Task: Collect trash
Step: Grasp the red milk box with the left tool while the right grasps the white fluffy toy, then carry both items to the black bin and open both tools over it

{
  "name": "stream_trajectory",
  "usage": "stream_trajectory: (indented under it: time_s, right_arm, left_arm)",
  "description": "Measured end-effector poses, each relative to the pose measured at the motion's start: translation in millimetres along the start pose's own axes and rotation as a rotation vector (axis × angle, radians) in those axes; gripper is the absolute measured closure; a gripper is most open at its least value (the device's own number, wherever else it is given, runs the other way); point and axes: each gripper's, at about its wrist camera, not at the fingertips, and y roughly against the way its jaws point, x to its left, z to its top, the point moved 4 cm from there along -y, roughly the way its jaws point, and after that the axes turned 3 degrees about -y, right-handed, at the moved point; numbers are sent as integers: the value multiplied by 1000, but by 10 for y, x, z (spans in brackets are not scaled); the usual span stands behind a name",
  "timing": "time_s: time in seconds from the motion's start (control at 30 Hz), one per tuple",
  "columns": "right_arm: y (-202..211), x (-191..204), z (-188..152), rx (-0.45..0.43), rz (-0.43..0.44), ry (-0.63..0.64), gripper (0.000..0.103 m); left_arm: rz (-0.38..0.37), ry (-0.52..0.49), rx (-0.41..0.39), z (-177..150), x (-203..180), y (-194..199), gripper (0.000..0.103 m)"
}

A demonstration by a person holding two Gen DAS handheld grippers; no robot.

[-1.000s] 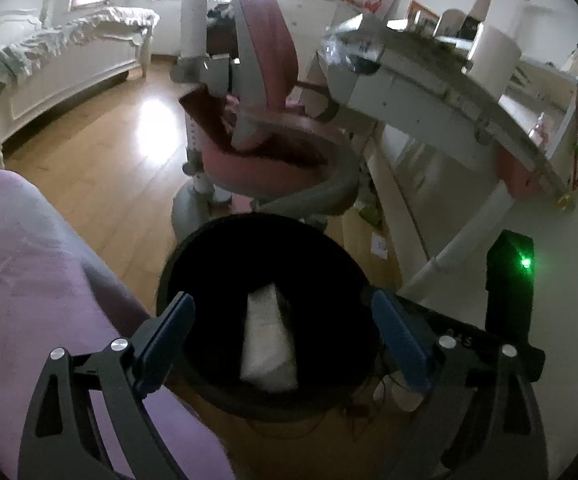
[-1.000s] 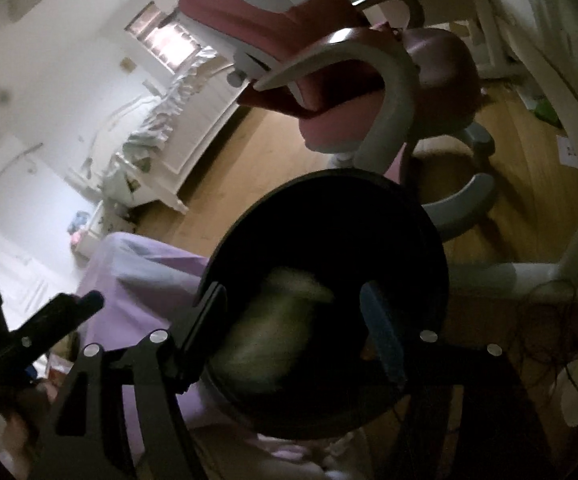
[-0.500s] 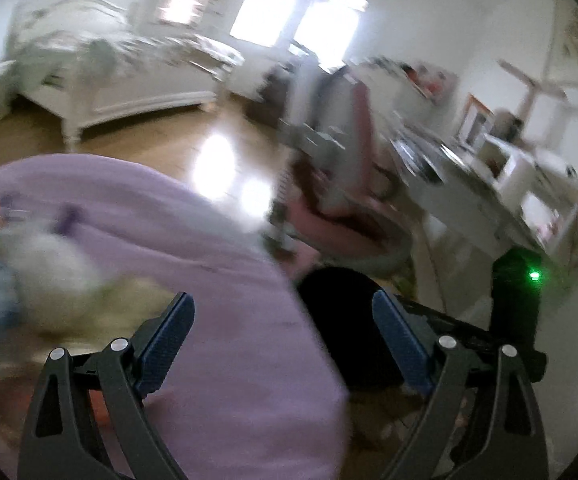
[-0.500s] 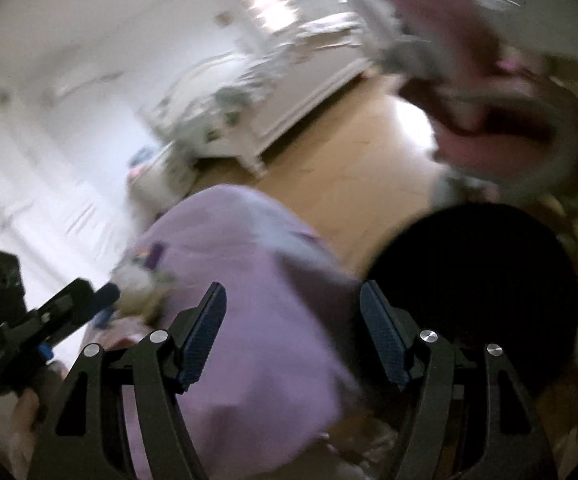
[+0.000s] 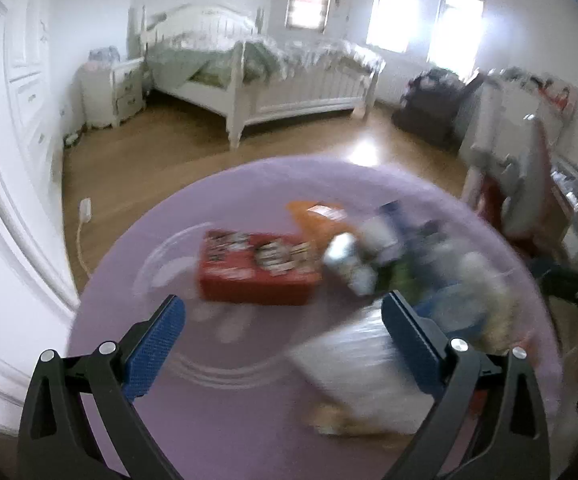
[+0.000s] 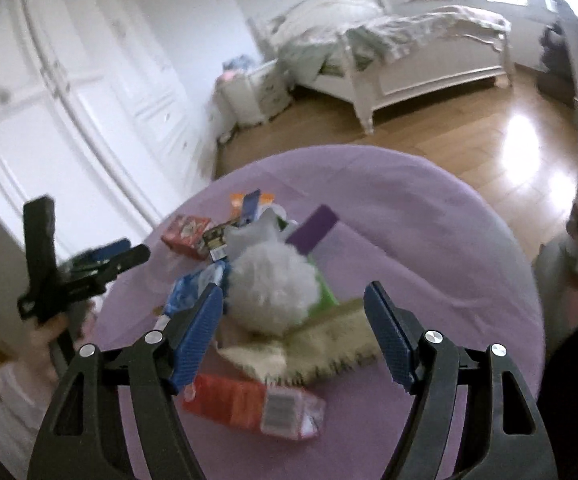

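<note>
A round table with a purple cloth holds a pile of trash. In the left wrist view, blurred, I see a red box, an orange packet and a white wrapper. My left gripper is open and empty above the table; it also shows in the right wrist view. My right gripper is open and empty over a white fluffy ball, a tan mat, a red carton, a purple packet and blue plastic.
A white bed stands at the back on a wooden floor. A white wardrobe lines the left wall. A nightstand stands beside the bed. A pink chair is at the right.
Both grippers have swung from over the black bin to over the purple table with the trash pile. The bin has left both views. Both stay open and empty.
</note>
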Motion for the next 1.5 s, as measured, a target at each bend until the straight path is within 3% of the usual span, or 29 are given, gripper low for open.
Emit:
stream_trajectory:
  time_s: [0.13, 0.2, 0.33, 0.47, 0.6, 0.67, 0.7, 0.73, 0.83, 1.07, 1.2, 1.5]
  right_arm:
    - [-317, 97, 86, 73, -32, 68, 30]
    - [-417, 125, 105, 102, -39, 89, 30]
    - [-616, 143, 157, 149, -35, 112, 30]
    - [-708, 112, 149, 163, -39, 126, 30]
    - [-787, 102, 106, 176, -27, 125, 30]
    - [-804, 95, 113, 180, -8, 123, 40]
    - [-812, 99, 126, 181, 14, 112, 50]
    - [-806, 83, 139, 177, 27, 99, 53]
    - [-740, 68, 134, 142, 44, 84, 59]
    - [-376, -18, 179, 26, 133, -4, 62]
    - [-61, -98, 196, -65, 161, -62, 62]
    - [777, -572, 7, -245, 98, -179, 61]
  left_arm:
    - [-4, 11, 57, 20, 257, -234, 6]
    - [25, 12, 83, 53, 271, -358, 6]
    - [3, 9, 94, 71, 293, -466, 6]
    - [60, -24, 118, 118, 241, -604, 6]
    - [44, 3, 127, 156, 302, -717, 6]
    - [17, 31, 119, 141, 323, -712, 14]
    - [11, 41, 116, 139, 345, -714, 14]
    - [17, 43, 106, 137, 352, -697, 14]
    - [39, 51, 81, 121, 341, -626, 15]
    - [-2, 89, -26, 113, 235, -109, 15]
    - [-50, 74, -94, 154, -30, 289, 15]
    - [-182, -26, -160, 172, -952, 727, 15]
